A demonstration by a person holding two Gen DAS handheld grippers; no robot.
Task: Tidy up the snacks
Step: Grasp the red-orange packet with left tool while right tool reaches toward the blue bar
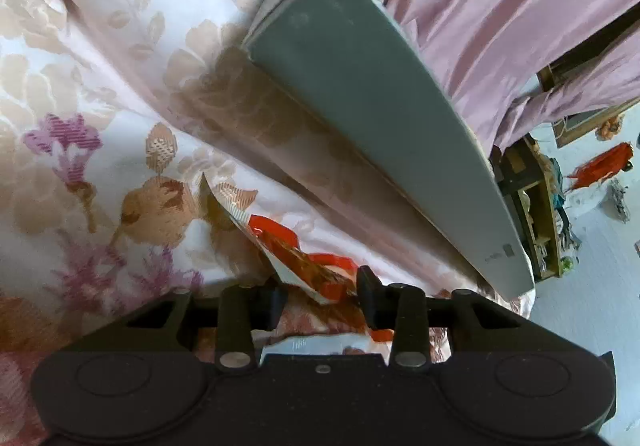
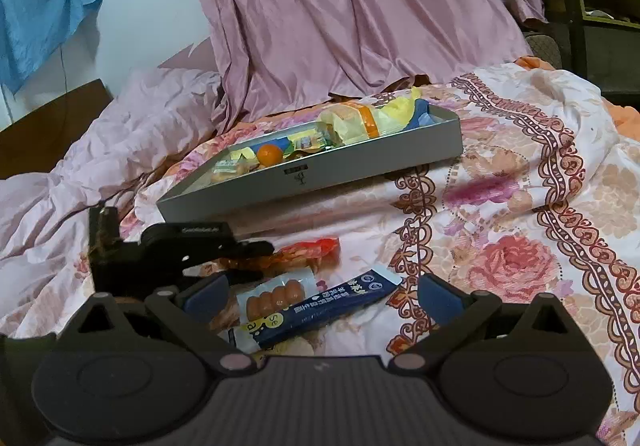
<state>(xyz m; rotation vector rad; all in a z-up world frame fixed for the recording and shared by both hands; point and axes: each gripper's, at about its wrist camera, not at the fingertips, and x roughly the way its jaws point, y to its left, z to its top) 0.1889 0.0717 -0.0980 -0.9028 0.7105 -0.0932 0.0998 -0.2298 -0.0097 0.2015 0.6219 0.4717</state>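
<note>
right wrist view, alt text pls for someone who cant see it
An open right gripper hovers over a blue snack stick and a sausage pack on a floral bedspread. Behind them, a grey tray holds more snacks.

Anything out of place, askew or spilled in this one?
Three packets are outside the gray tray on the bedspread: a blue sachet, a sausage pack, and a red wrapper between the left gripper's fingers.

My left gripper [image 1: 320, 294]: black, red-orange and white packet [image 1: 312, 266] between its fingers. My right gripper [image 2: 320, 300]: black, blue pads [image 2: 204, 296]. Tray [image 2: 320, 176] grey. Stick sachet [image 2: 340, 304] navy, white print. Bedspread [image 2: 520, 214] white, pink roses, maroon scroll border. Curtain [image 2: 340, 6] dusty pink. Hanging cloth [image 2: 40, 6] blue.
</note>
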